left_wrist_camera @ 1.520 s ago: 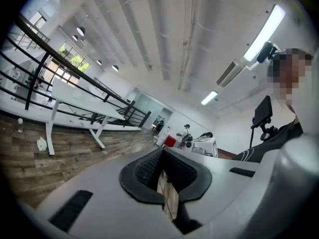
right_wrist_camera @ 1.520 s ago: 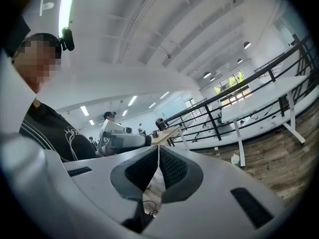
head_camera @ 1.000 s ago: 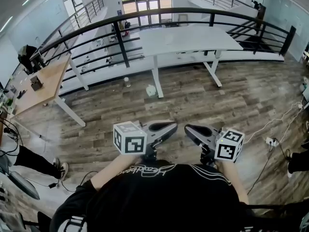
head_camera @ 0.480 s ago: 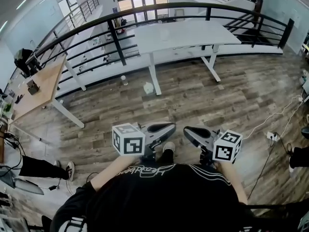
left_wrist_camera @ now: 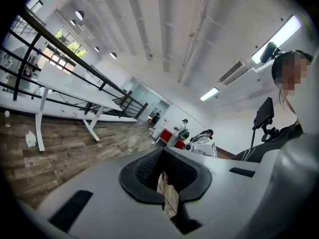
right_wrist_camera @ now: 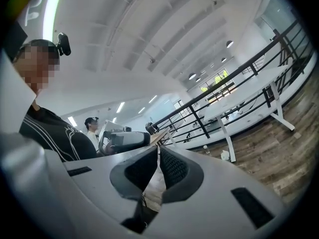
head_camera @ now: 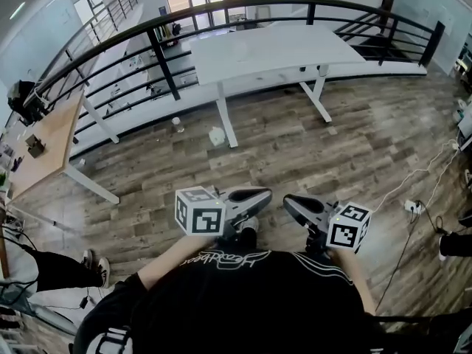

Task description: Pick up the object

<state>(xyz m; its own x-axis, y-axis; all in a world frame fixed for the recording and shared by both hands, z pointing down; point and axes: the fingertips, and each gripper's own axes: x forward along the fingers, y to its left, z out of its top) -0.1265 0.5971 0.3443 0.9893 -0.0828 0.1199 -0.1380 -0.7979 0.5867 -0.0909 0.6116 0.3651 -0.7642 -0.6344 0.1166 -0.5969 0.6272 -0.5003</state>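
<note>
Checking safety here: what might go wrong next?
Both the left gripper and right gripper are shut and empty, so any grasp needs them opened first. The white cable and power strip on the floor could trip the person. The white container beside the desk leg leaves little room.

Wood-plank floor (head_camera: pixel 332 146), grey-brown, spread across the whole lower room. Standing on it, just beside one leg of a long white tabletop (head_camera: pixel 273 46): a white jug (head_camera: pixel 216 136); near that, closer to the railing, a small bottle (head_camera: pixel 177 125). Over at the right, lying on the planks, a white cable (head_camera: pixel 424 179) leading to a power strip (head_camera: pixel 410 206). At the left, a wooden tabletop (head_camera: pixel 55 135) on white legs, carrying a small dark box (head_camera: pixel 33 146) near its far edge.
</note>
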